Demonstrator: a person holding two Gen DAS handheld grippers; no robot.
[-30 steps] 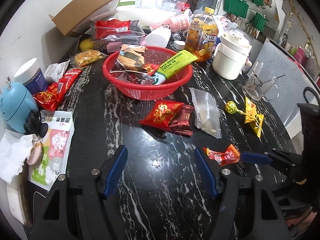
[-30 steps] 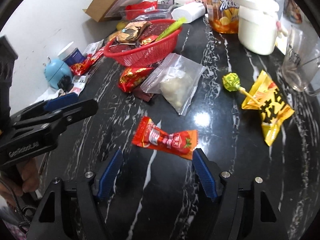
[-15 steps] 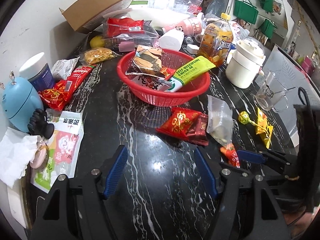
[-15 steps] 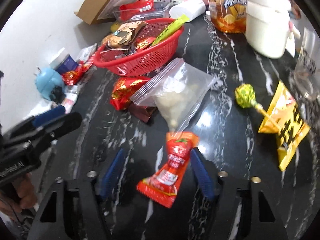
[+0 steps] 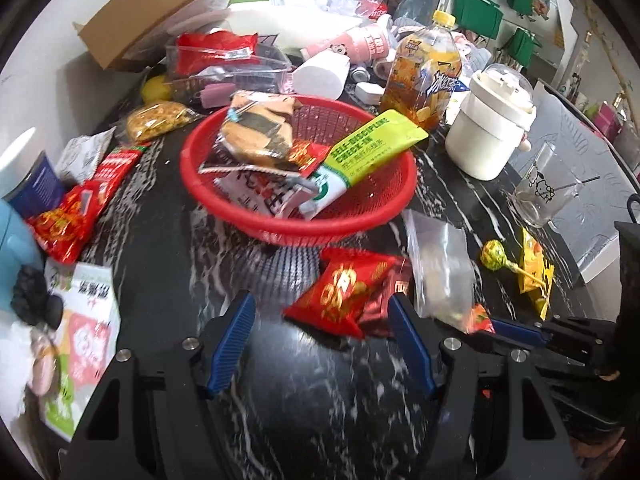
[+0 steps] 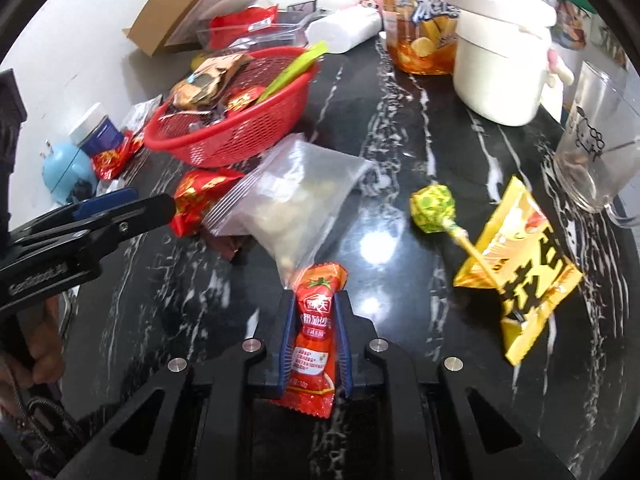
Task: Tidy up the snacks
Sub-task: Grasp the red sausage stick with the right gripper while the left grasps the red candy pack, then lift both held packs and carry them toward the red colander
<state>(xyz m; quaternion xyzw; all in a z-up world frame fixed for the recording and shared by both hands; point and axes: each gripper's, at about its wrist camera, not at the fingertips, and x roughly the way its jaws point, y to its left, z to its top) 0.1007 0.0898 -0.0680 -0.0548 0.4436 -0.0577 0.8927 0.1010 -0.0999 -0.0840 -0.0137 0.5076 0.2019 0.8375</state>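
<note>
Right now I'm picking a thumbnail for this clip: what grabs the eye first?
The red basket, heaped with snack packets, sits mid-table. The right gripper is shut on a red ketchup packet, its jaws having just closed. A green lollipop lies to its right, stick resting on a yellow packet.

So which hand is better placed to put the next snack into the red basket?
Right. The right gripper has just closed on the ketchup sachet; it only needs carrying to the red basket. The left gripper is open and empty near the red-gold packet.
</note>
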